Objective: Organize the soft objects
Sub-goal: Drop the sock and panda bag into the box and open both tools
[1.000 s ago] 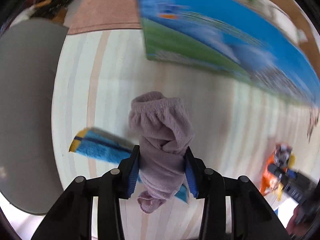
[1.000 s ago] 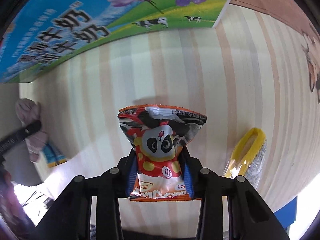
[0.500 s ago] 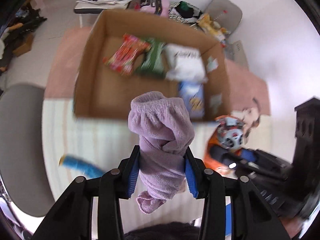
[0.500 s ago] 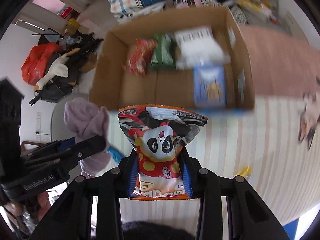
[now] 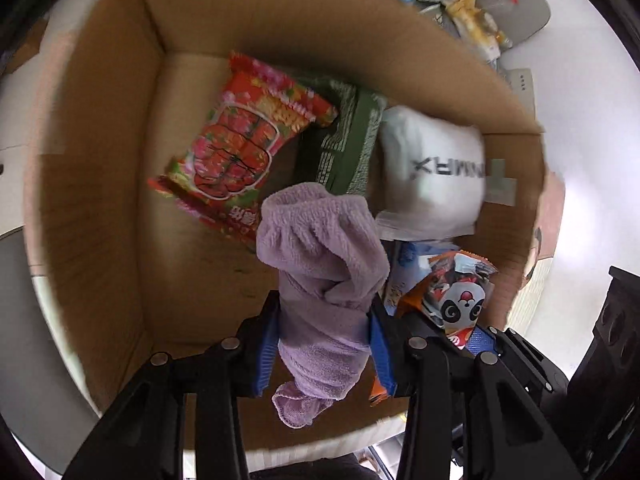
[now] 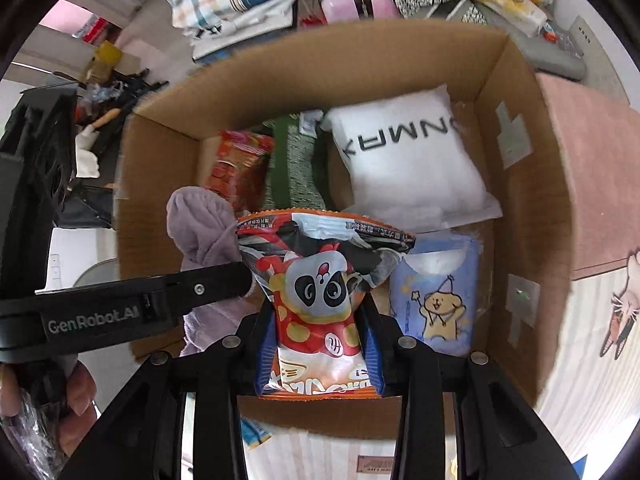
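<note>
My left gripper (image 5: 323, 336) is shut on a purple fuzzy sock (image 5: 320, 264) and holds it above the open cardboard box (image 5: 100, 184). My right gripper (image 6: 318, 332) is shut on an orange panda snack bag (image 6: 320, 280) and holds it over the box (image 6: 520, 208), near its front wall. The sock (image 6: 200, 224) and the left gripper's arm show at the left of the right wrist view. The panda bag (image 5: 460, 296) shows at the right of the left wrist view.
The box holds a red snack bag (image 5: 240, 148), a green packet (image 5: 344, 148), a white pillow pack (image 6: 408, 168) and a blue cartoon pack (image 6: 440, 300). Clothes and clutter (image 6: 248, 4) lie behind the box. Striped table (image 6: 592, 360) and pink mat (image 6: 592, 168) are at right.
Both grippers rose from the striped table and moved forward over the open box, each still holding its item. The box interior now fills both views.
</note>
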The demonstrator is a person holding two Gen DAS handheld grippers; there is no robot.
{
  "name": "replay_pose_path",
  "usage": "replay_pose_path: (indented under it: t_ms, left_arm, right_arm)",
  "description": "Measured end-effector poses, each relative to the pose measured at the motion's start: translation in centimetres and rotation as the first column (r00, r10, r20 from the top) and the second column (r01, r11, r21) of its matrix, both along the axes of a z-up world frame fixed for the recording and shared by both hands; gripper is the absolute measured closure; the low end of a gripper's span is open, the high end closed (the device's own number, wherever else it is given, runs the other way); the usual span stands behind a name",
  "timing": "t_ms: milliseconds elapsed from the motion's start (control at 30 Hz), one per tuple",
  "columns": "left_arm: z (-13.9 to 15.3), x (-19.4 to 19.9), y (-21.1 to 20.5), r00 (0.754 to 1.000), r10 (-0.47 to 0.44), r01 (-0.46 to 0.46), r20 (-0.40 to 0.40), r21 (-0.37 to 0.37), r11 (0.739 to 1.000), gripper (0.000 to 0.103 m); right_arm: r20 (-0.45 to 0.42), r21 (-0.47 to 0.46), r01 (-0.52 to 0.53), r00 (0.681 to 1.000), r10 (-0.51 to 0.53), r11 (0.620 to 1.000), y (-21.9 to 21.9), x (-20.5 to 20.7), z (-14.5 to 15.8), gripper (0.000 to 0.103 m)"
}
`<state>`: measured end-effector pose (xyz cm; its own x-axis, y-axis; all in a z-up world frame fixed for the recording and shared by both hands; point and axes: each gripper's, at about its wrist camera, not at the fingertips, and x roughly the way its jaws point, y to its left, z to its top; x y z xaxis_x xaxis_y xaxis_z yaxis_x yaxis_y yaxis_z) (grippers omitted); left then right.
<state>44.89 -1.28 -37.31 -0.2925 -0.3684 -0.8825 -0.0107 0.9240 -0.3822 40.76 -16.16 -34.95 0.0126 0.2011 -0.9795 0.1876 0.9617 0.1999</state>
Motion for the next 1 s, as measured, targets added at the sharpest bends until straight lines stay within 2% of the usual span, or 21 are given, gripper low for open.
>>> replay_pose_path:
  t_ms: [100,200,267,333,367,433,500,533,600,667,767,867,1000]
  left_arm:
    - [-1.7,0.0,-0.7,0.999,-0.025,0.026,-0.033,0.005,1.0,0.065]
    - [-2.7,0.0,-0.8,0.998,-0.031,0.034,-0.054,0.062,0.998,0.061]
    - [-2.9,-0.1,-0.5,0.998,-0.02,0.025,-0.054,0.095,0.995,0.046]
    - [-2.4,-0.2,-0.2,0.999,-0.01,0.014,-0.042,0.097,0.995,0.035]
    - [-2.0,-0.2,-0.1,1.0,-0.011,0.014,-0.027,0.102,0.995,0.035]
    - [-0.8,-0.1,0.1,1.0,-0.021,0.02,0.007,0.118,0.993,0.033]
    - [0.7,-0.3,0.2,0.998,-0.036,0.029,0.05,0.139,0.99,0.027]
    - [1.4,-0.4,0.3,0.997,-0.042,0.033,0.065,0.146,0.989,0.021]
    - [3.0,-0.9,0.5,0.992,-0.057,0.038,0.111,0.17,0.985,0.018]
    - [4.8,-1.5,0.8,0.982,-0.078,0.04,0.172,0.212,0.976,0.004]
    - [6.9,-2.6,1.5,0.96,-0.099,0.025,0.263,0.271,0.962,0.003]
    - [8.9,-4.1,2.6,0.947,-0.067,-0.022,0.315,0.271,0.962,0.003]
    - [10.6,-5.6,3.0,0.917,-0.087,-0.04,0.388,0.307,0.951,0.003]
  right_arm:
    - [-0.027,-0.008,0.0,1.0,0.0,1.0,-0.1,0.3,-1.7,0.064]
    - [-0.056,-0.024,-0.014,0.998,0.012,1.0,0.0,1.1,-3.2,0.061]
    - [-0.094,-0.043,-0.031,0.995,0.027,0.999,0.1,1.4,-4.0,0.054]
    - [-0.106,-0.018,-0.031,0.994,0.029,0.999,0.0,1.4,-4.2,0.022]
    - [-0.108,-0.034,-0.039,0.994,0.035,0.999,0.0,1.5,-4.1,0.018]
    - [-0.087,-0.068,-0.047,0.995,0.041,0.997,0.0,1.6,-3.1,0.017]
    - [-0.092,-0.067,-0.05,0.995,0.044,0.996,-0.1,1.6,-2.6,0.016]
    - [-0.092,-0.075,-0.052,0.995,0.045,0.996,-0.1,1.5,-2.3,0.01]
    - [-0.084,-0.102,-0.062,0.995,0.054,0.993,-0.1,1.2,-1.5,0.005]
    - [-0.07,-0.127,-0.077,0.995,0.068,0.989,0.1,0.8,-0.5,0.0]
    - [-0.04,-0.168,-0.082,0.996,0.076,0.982,0.0,-0.2,1.0,0.0]
    - [0.009,-0.201,-0.05,0.999,0.053,0.978,0.0,-1.4,2.8,0.0]
    - [0.06,-0.229,-0.044,0.996,0.059,0.972,0.2,-3.5,5.0,0.0]
